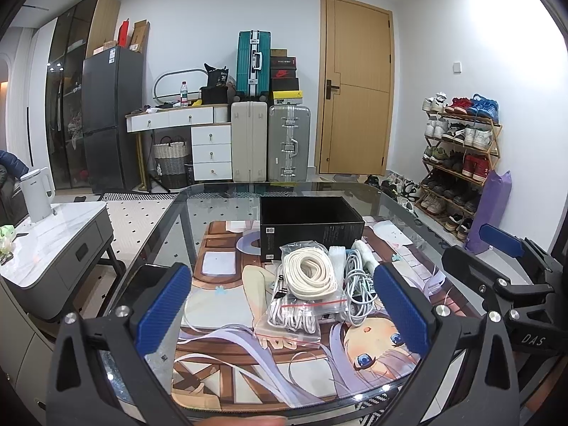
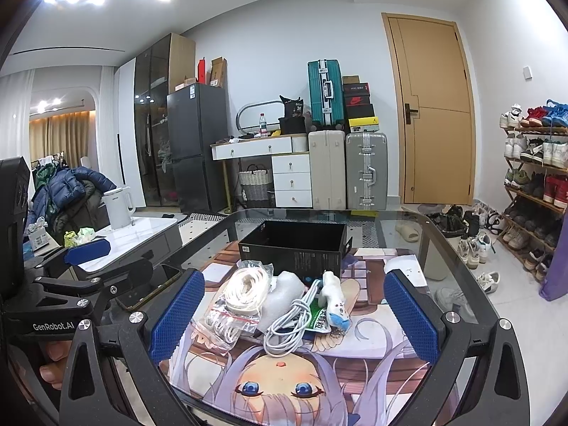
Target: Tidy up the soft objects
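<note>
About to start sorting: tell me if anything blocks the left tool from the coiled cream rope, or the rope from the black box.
Nothing visible does. The left tool is open, facing the cream rope, which lies atop the pile; the open black box sits just behind.

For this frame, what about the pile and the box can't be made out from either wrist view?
- Black box floor: both views, hidden by its near wall.
- White foam piece: mostly covered by the rope coil and white cable.
- Green packet: print too small, partly under the plush toy.
</note>
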`<state>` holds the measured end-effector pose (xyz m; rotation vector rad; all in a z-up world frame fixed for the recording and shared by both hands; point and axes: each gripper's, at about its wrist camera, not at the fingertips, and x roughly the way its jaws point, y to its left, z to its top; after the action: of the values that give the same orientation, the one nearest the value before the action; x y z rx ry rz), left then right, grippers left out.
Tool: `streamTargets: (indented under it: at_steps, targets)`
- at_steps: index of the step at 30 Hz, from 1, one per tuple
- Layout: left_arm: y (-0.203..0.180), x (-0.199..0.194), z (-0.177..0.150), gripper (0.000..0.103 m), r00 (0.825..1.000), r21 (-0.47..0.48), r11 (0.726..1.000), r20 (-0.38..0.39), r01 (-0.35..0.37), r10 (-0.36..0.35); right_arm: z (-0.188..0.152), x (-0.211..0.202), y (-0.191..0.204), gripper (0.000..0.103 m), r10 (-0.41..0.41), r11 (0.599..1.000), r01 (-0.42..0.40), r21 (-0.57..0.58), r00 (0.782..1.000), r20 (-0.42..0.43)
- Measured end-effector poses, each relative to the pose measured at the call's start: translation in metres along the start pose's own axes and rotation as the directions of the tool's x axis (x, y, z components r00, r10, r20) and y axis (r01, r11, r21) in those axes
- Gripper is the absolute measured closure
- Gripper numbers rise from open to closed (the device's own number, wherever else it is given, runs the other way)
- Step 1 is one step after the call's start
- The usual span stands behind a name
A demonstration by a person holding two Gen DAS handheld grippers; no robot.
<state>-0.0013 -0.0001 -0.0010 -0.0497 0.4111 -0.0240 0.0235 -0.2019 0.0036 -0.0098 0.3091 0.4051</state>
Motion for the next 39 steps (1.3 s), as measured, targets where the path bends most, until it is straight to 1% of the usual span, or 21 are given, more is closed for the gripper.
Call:
streamTargets:
  at_steps: [33,36,39]
  targets:
    - [0.002,0.002,-0.001,0.000,1.000,-0.007,1.000,-0.007,-0.004,0.004,0.003,0.004,-0.003,0.000,0.001,1.000,-0.001,0.009,1.000,-0.004]
    - [0.004,0.008,0.003,0.000,0.999,-0.015,1.000,-0.038,0.006,-0.007,0.011,0.009,-0.009,0.000,0.003,0.999,-0.002,0.033,1.000,-0.021]
    - [0.004,0.018,0.017,0.000,0.998,-0.009,1.000,-0.069,0.008,-0.009,0.024,0.026,-0.017,0.000,-0.002,0.999,0.005,0.038,0.997,-0.073]
